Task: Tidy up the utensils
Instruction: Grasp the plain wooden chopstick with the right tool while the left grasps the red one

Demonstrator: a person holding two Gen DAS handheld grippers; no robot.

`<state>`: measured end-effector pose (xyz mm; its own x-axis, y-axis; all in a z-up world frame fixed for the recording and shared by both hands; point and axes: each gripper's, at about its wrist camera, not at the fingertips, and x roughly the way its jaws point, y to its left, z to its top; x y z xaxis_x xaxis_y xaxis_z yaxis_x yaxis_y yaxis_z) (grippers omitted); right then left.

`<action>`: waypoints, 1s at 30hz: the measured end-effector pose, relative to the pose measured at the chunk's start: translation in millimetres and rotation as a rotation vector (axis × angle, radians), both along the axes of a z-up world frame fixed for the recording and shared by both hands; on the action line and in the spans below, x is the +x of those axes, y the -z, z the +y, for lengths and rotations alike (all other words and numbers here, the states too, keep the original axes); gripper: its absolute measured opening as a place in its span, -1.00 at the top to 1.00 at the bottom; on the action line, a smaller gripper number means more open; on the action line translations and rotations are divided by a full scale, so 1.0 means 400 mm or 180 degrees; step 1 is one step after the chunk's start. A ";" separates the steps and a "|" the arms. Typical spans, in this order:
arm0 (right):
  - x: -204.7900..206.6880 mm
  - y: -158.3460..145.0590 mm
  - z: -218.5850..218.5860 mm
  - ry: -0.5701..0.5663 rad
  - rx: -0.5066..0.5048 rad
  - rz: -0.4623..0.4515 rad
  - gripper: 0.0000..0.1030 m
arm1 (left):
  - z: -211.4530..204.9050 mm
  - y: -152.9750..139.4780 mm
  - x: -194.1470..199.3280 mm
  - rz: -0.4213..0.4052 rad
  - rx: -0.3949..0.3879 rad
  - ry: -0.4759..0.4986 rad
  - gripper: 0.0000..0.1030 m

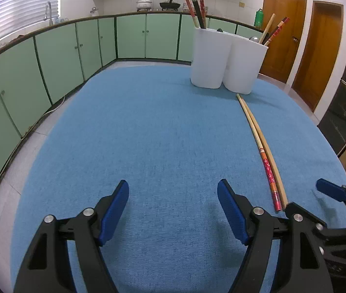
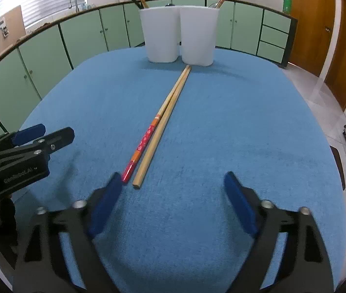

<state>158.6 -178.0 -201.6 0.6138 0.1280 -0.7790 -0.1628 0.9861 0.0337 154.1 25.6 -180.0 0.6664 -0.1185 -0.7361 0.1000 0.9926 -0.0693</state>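
Two chopsticks lie side by side on the blue tablecloth: a red-handled one (image 2: 146,139) (image 1: 268,168) and a plain wooden one (image 2: 159,134) (image 1: 274,166). Their far tips point at two white holders (image 2: 162,35) (image 2: 198,36), also in the left wrist view (image 1: 209,58) (image 1: 243,66), which hold several chopsticks. My right gripper (image 2: 173,183) is open just short of the chopsticks' near ends, its left pad (image 2: 107,201) beside the red one. My left gripper (image 1: 173,190) is open and empty over bare cloth, left of the chopsticks.
The blue cloth (image 1: 148,127) covers a rounded table. Green cabinets (image 1: 58,56) run along the left and back. Wooden doors (image 1: 317,53) stand at the right. The right gripper shows at the left wrist view's right edge (image 1: 331,193); the left gripper shows at the right wrist view's left (image 2: 26,144).
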 end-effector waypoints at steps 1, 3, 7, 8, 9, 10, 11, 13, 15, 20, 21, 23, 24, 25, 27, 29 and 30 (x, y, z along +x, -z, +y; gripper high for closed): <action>0.002 0.003 0.001 0.0003 0.0008 0.0022 -0.51 | -0.002 0.000 0.000 -0.0001 0.0007 0.0006 -0.43; 0.003 0.002 -0.001 0.0015 0.0009 0.0019 -0.49 | -0.005 0.000 0.000 0.0000 0.0017 0.0014 -0.43; 0.014 0.009 -0.001 0.0027 -0.0046 0.0076 -0.36 | -0.007 0.003 0.001 0.0018 0.0023 0.0018 -0.43; 0.015 0.009 -0.003 0.0034 -0.0049 0.0073 -0.33 | -0.007 0.003 0.002 0.0018 0.0025 0.0019 -0.43; 0.016 0.008 -0.004 0.0039 -0.0067 0.0071 -0.31 | -0.008 0.002 0.002 0.0016 0.0025 0.0021 -0.43; 0.018 0.008 -0.006 0.0057 -0.0116 0.0064 -0.29 | -0.007 0.003 0.003 0.0017 0.0021 0.0018 -0.43; 0.016 0.007 -0.010 0.0083 -0.0148 0.0054 -0.29 | -0.006 0.003 0.004 0.0021 0.0017 0.0010 -0.43; 0.013 0.002 -0.028 0.0159 -0.0176 0.0023 -0.29 | -0.003 0.004 0.003 0.0025 0.0006 -0.0005 -0.43; 0.006 -0.003 -0.045 0.0168 -0.0085 0.0006 -0.29 | -0.001 0.005 0.005 0.0033 -0.0002 -0.0025 -0.43; -0.005 -0.007 -0.051 0.0088 0.0171 -0.0025 -0.17 | 0.000 0.006 0.004 0.0029 0.0000 -0.0038 -0.44; -0.005 -0.005 -0.046 0.0076 0.0160 -0.0024 -0.11 | 0.001 0.006 0.004 0.0029 -0.0002 -0.0037 -0.44; -0.001 0.002 -0.037 0.0035 0.0179 0.0024 0.10 | 0.003 0.006 0.004 0.0024 -0.0008 -0.0046 -0.44; 0.000 0.004 -0.034 0.0033 0.0187 0.0037 0.14 | 0.003 0.006 0.004 0.0024 -0.0009 -0.0048 -0.44; 0.001 0.006 -0.029 0.0037 0.0175 0.0039 0.17 | 0.003 0.007 0.003 0.0027 -0.0006 -0.0047 -0.44; 0.003 0.006 -0.022 0.0037 0.0135 0.0023 0.24 | 0.002 0.007 0.003 0.0033 0.0003 -0.0045 -0.44; 0.011 0.008 -0.017 0.0041 0.0139 0.0028 0.45 | 0.000 0.008 0.003 0.0037 0.0006 -0.0036 -0.44; 0.014 0.008 -0.016 0.0042 0.0144 0.0033 0.49 | -0.001 0.007 0.003 0.0037 0.0007 -0.0034 -0.44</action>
